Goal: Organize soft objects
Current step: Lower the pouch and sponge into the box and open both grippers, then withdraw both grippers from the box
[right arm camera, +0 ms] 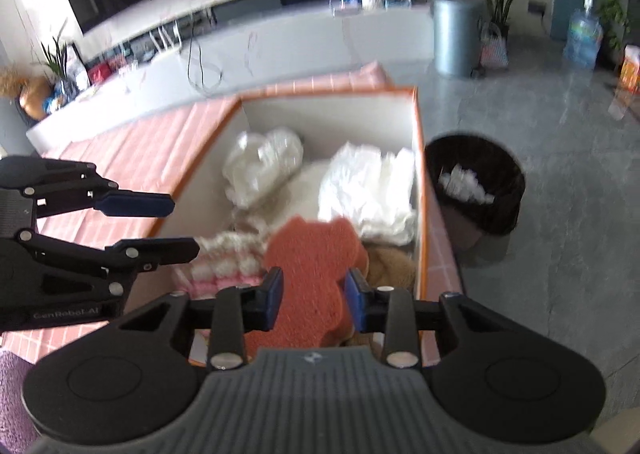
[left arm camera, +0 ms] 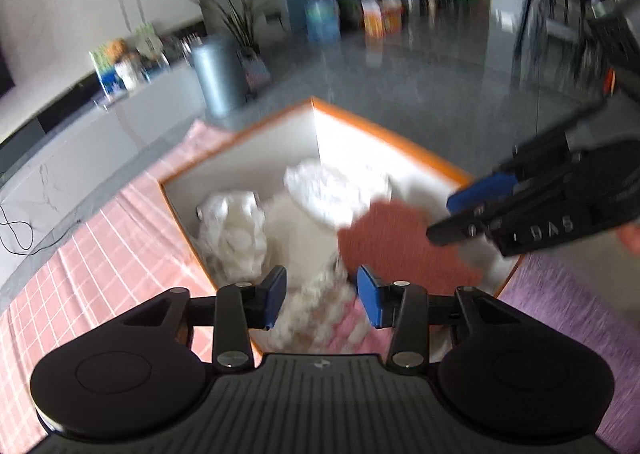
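An orange-rimmed box (left arm camera: 384,129) (right arm camera: 418,157) with white walls sits on a pink checked cloth. It holds white crumpled soft items (left arm camera: 332,189) (right arm camera: 368,185), a clear plastic bundle (left arm camera: 236,230) (right arm camera: 264,161) and a pink-and-white knitted item (left arm camera: 320,310) (right arm camera: 228,258). My right gripper (right arm camera: 314,294) (left arm camera: 452,213) is shut on a red-brown bear-shaped sponge (right arm camera: 308,274) (left arm camera: 396,246), held over the box. My left gripper (left arm camera: 322,294) (right arm camera: 184,225) is open, with the knitted item between its fingers; whether it touches them I cannot tell.
A dark wicker basket (right arm camera: 484,189) with white scraps stands on the grey floor right of the box. A purple cloth (left arm camera: 572,306) lies at the near right. A grey bin (right arm camera: 456,33), plants and a long white cabinet are farther back.
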The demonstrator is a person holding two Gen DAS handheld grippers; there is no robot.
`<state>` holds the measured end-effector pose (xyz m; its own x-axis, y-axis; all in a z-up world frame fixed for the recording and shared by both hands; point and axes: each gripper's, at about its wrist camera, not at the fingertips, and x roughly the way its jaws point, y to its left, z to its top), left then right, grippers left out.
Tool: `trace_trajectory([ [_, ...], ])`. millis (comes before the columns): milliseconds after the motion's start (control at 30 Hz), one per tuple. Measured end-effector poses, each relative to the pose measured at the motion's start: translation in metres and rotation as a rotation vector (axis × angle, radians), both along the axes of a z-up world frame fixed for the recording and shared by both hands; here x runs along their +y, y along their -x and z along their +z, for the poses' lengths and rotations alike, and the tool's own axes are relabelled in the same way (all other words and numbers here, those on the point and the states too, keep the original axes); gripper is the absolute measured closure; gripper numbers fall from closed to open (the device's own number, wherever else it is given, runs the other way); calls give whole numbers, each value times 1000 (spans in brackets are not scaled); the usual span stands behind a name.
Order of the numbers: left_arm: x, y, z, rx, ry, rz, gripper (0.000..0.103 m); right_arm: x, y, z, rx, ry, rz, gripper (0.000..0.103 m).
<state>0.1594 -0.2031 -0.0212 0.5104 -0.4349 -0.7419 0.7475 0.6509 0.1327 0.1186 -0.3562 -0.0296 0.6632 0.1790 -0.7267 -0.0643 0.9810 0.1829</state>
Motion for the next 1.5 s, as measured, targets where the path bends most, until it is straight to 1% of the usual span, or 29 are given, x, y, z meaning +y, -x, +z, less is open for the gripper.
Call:
trace_trajectory([
  [67,10,6,10,-26,85,18,47,2,13,13,-67,8,-17,62],
  [133,24,10,18,-29,197,44,43,6,26,26,-139,23,-35,55],
  [200,38,14,24,-37,288,105,40,13,40,35,-208,42,-53,54],
  [300,55,28,32,-94,366,206,38,23,61,44,-296,55,-81,49],
  [333,60,33,34,-114,383,227,35,27,66,45,-317,59,-88,49],
  [367,64,38,37,-131,400,247,30,32,73,45,-338,65,-92,48],
  [400,69,43,38,-141,420,265,28,37,79,45,-355,75,-93,47],
  [467,78,53,40,-153,468,287,27,50,91,41,-388,98,-105,43],
  [500,81,58,40,-157,480,307,25,55,96,37,-401,105,-114,43],
  [533,83,64,39,-163,483,332,21,60,101,33,-411,109,-122,40],
  [567,83,70,38,-178,473,357,12,65,106,29,-421,106,-132,38],
  [633,81,86,36,-256,421,415,12,73,115,21,-443,104,-142,36],
  [700,82,102,31,-331,395,455,11,82,120,12,-453,120,-143,32],
  [767,82,112,25,-368,365,473,11,89,124,4,-455,126,-142,31],
  [800,83,114,23,-371,347,485,11,90,126,0,-460,126,-149,28],
  [867,85,118,18,-367,327,518,10,93,131,-6,-476,128,-164,16],
  [967,92,121,7,-392,336,551,8,96,137,-12,-508,135,-193,11],
  [1033,94,120,-1,-409,315,567,8,98,139,-15,-532,147,-214,7],
  [1100,95,120,-7,-416,291,594,8,99,140,-20,-547,151,-223,7],
  [1200,101,120,-13,-387,310,598,4,102,140,-26,-550,164,-218,4],
  [1367,106,124,-19,-375,320,607,4,108,134,-37,-521,205,-210,3],
  [1500,109,123,-25,-340,327,616,4,108,129,-43,-496,205,-208,3],
])
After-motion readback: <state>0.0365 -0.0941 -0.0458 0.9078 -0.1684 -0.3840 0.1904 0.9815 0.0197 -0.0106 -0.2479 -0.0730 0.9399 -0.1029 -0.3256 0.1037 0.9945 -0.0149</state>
